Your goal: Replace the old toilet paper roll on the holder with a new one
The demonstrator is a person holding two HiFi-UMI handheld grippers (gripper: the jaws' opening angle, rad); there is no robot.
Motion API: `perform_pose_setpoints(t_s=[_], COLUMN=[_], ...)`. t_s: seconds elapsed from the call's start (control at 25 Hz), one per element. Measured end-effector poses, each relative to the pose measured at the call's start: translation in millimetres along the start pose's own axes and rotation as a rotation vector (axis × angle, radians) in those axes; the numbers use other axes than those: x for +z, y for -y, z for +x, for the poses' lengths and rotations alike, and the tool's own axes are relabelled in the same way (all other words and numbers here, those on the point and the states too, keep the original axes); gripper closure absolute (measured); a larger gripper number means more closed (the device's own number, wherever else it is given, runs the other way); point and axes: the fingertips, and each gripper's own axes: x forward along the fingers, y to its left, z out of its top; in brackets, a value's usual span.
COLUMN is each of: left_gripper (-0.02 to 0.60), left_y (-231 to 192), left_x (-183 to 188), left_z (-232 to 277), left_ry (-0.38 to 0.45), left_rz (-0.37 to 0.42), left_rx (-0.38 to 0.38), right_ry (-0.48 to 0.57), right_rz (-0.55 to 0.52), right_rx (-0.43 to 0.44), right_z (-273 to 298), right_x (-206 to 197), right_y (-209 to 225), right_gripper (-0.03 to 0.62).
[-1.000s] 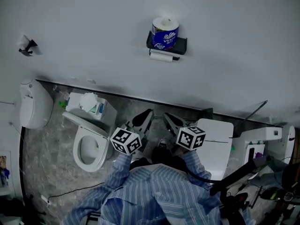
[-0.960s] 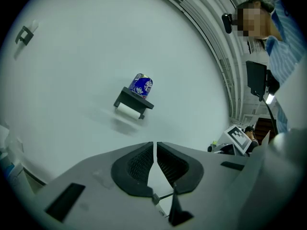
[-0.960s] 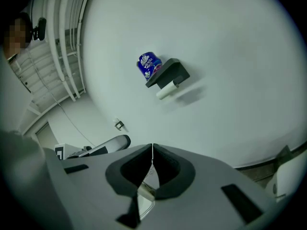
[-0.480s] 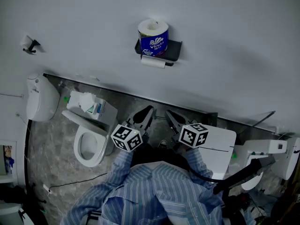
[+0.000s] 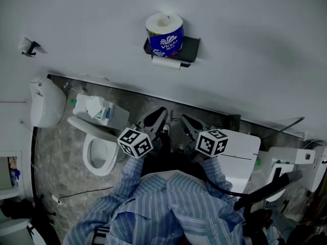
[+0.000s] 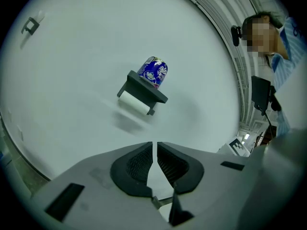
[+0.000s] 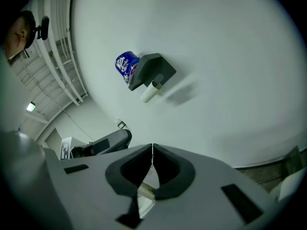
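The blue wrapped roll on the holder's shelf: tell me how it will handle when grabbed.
The wrapped roll is probably light and squashy: paper round a hollow core. Its printed wrapper may slip. It stands on end near the holder shelf edge, so a push could tip it off.

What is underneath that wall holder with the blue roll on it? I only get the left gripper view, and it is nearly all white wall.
Observer: In the head view a white toilet stands below the holder and off to its left.
Operator: Is there anything on the toilet?
Observer: Yes, a tissue box rests on the back of it, with a tissue sticking out.
Operator: And is the other gripper carrying something?
Observer: No. The right gripper view shows the right gripper with its jaws together and nothing between them.
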Motion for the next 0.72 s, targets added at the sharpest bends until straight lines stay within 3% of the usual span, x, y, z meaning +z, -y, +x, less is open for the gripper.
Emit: perform_pose_setpoints(t_s=[0.16, 0.48, 0.72], left_gripper=[0.566, 0.464, 0.336], left_y=[-9, -36, -62], left_x=[11, 42, 61], left_z=[23, 56, 74], left_ry=[-0.014, -0.045, 0.012], left_rz=[-0.030, -0.118, -0.311], left_rx=[-0.065, -0.164, -0.221], right_ry=[0.014, 0.051, 0.027], right_rz=[-0.016, -0.044, -0.072], right_rx=[-0.032, -0.072, -0.071], right_z=[9, 38, 61], right_x=[17, 57, 63], right_y=[7, 13, 6], right_gripper=[0.586, 0.586, 0.586])
